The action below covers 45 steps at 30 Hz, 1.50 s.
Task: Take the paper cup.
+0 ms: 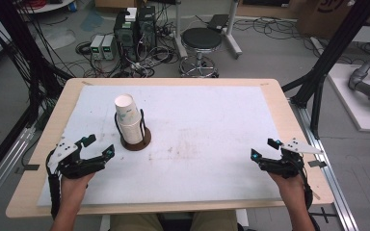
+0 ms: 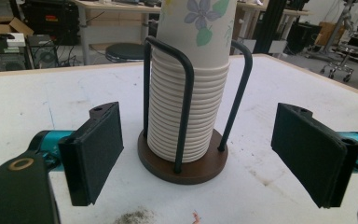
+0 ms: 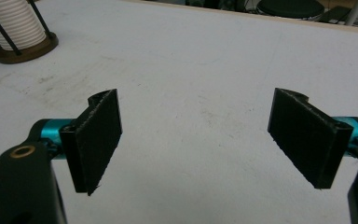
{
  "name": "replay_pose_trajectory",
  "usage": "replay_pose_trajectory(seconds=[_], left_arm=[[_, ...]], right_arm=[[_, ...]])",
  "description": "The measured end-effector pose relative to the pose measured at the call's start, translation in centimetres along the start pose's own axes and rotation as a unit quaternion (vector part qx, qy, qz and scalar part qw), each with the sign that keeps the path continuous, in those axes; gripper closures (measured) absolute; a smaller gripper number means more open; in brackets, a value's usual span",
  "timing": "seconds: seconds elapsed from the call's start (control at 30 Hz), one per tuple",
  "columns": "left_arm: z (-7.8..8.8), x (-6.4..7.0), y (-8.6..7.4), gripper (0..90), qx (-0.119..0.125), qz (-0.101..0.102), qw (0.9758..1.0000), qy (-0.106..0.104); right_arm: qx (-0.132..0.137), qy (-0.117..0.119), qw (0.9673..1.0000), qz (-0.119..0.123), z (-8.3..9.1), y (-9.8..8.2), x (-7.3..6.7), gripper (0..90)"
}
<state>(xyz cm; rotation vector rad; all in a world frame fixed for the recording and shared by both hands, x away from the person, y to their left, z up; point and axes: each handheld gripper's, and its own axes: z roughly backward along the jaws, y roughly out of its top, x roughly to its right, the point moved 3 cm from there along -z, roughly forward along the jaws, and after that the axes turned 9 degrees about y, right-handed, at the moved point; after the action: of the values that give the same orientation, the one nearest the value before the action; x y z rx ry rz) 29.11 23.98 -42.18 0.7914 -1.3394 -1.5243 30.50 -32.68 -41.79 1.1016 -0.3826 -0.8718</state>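
Note:
A stack of white paper cups (image 1: 129,118) with a flower print stands upright in a holder of black wire rods on a round brown base (image 1: 136,143), left of the table's middle. The same stack of cups (image 2: 189,93) rises just beyond my left gripper (image 2: 198,156), whose jaws stand wide apart with nothing between them. From above, that left gripper (image 1: 99,147) sits a little left of and nearer than the holder. My right gripper (image 1: 263,149) rests near the table's right front, open and empty. Its own view (image 3: 196,140) has the holder base (image 3: 23,50) far off at the top left.
A white mat (image 1: 197,134) covers the wooden table (image 1: 289,110) and bears some dirt marks in its middle. Beyond the far edge stand a black stool (image 1: 200,45), computer boxes and loose cables on the floor. Black frame posts rise at both sides.

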Motion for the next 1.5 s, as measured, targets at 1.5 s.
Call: replay_pose_trajectory(seconds=[1.5], left_arm=[[-2.0, 0.8, 7.3, 16.0, 0.012, -0.006, 0.9993, -0.035]], right_arm=[[-0.028, 0.027, 0.9991, 0.016, -0.7, 0.1, -0.8, 17.7]])
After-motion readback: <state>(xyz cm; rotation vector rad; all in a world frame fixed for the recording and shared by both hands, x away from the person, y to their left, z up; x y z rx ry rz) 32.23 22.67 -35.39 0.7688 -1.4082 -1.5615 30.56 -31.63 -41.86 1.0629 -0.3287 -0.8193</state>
